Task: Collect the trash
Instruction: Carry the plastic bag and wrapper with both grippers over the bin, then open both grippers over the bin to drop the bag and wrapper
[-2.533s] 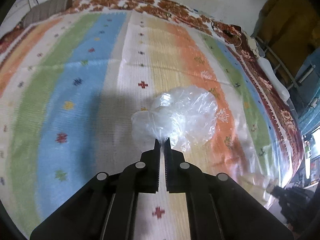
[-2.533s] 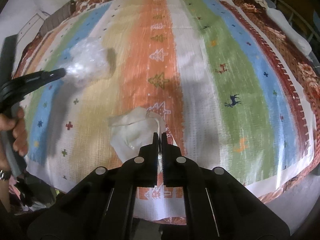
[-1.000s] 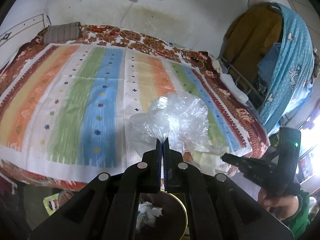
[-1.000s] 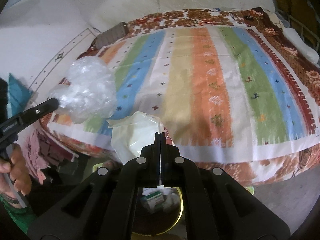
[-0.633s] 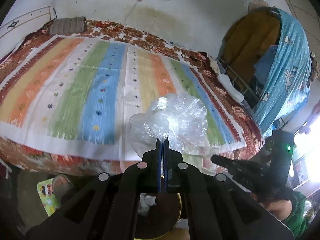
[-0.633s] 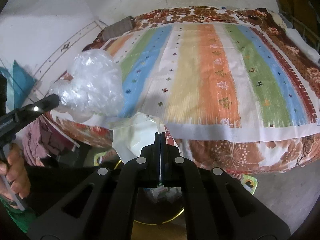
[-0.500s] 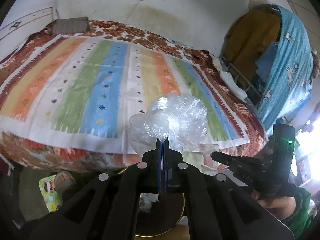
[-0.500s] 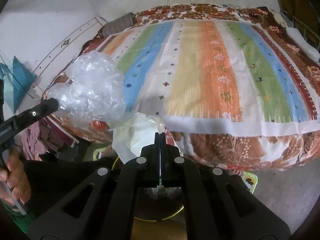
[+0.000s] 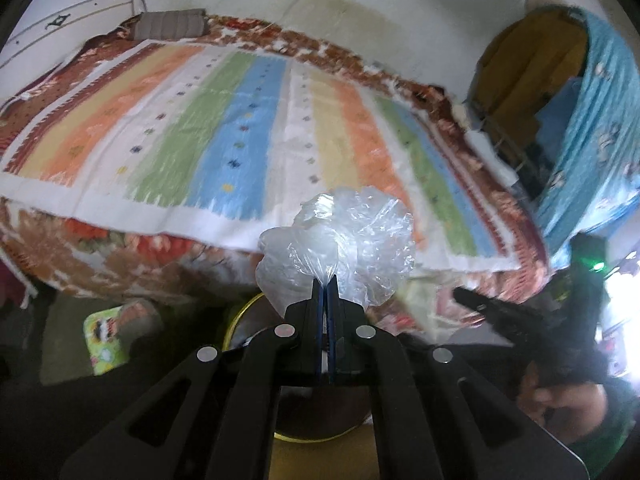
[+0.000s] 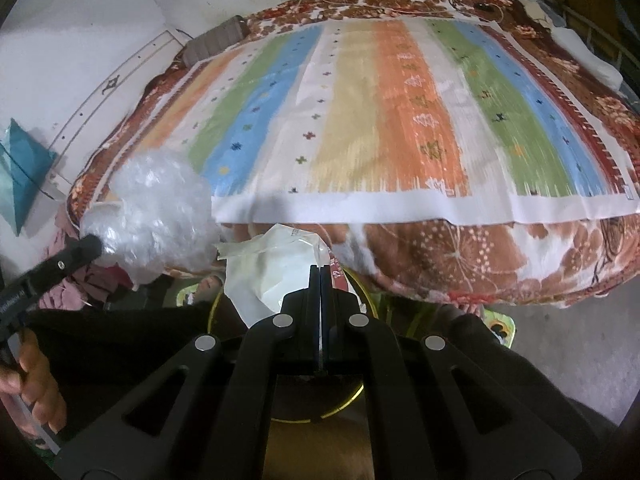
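Note:
My left gripper is shut on a crumpled clear plastic bag, held off the bed's near edge above a round yellow-rimmed bin. The bag also shows in the right wrist view, pinched by the left gripper. My right gripper is shut on a white plastic wrapper, held over the same bin, whose inside is mostly hidden behind the gripper. The right gripper shows at the right of the left wrist view.
A bed with a striped multicoloured blanket fills the background, its floral side close in front. A grey pillow lies at the far end. A green patterned slipper lies on the floor. Blue cloth hangs at right.
Both grippers have drawn back from the bed and lowered with their trash. The bed's edge now sits higher in both views and the bin lies under the fingers.

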Demonstrator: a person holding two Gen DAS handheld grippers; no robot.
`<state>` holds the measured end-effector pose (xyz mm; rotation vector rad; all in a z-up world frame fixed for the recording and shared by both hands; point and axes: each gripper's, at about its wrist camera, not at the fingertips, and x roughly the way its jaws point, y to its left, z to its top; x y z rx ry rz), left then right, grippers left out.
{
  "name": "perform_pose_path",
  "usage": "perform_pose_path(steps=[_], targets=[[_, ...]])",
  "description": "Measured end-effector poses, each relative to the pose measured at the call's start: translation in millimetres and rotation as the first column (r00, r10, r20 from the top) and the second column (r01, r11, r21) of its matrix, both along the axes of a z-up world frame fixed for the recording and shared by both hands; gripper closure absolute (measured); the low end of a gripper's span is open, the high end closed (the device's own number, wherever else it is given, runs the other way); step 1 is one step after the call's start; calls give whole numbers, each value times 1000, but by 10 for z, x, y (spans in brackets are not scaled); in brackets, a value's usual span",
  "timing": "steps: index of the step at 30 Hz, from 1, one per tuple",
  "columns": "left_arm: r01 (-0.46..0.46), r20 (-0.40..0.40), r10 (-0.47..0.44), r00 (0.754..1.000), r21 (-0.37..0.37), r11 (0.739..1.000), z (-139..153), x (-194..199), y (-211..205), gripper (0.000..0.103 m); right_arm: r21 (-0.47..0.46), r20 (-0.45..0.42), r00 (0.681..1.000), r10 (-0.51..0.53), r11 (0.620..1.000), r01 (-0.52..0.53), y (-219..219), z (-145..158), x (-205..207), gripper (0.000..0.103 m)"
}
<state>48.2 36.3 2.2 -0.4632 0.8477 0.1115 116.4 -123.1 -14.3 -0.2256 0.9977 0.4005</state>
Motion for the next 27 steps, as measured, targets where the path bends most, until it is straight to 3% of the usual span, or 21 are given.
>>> perform_pose_path(steps=[7, 13, 23, 27], targets=[[11, -95, -3, 996, 81, 997, -236, -18, -182, 103, -62, -19, 999, -29, 998, 27, 2, -257, -93, 103], [28, -233, 2, 972, 123, 992, -560, 91, -295, 102, -119, -72, 996, -57, 992, 48, 7, -541, -110, 103], [20, -384, 9, 923, 71, 997, -984, 273, -309, 102, -179, -150, 985, -86, 982, 59, 61, -910, -30, 103], [-11, -446, 10, 895, -1, 1000, -1221, 450, -279, 102, -205, -137, 985, -108, 976, 79, 122, -992, 91, 103]])
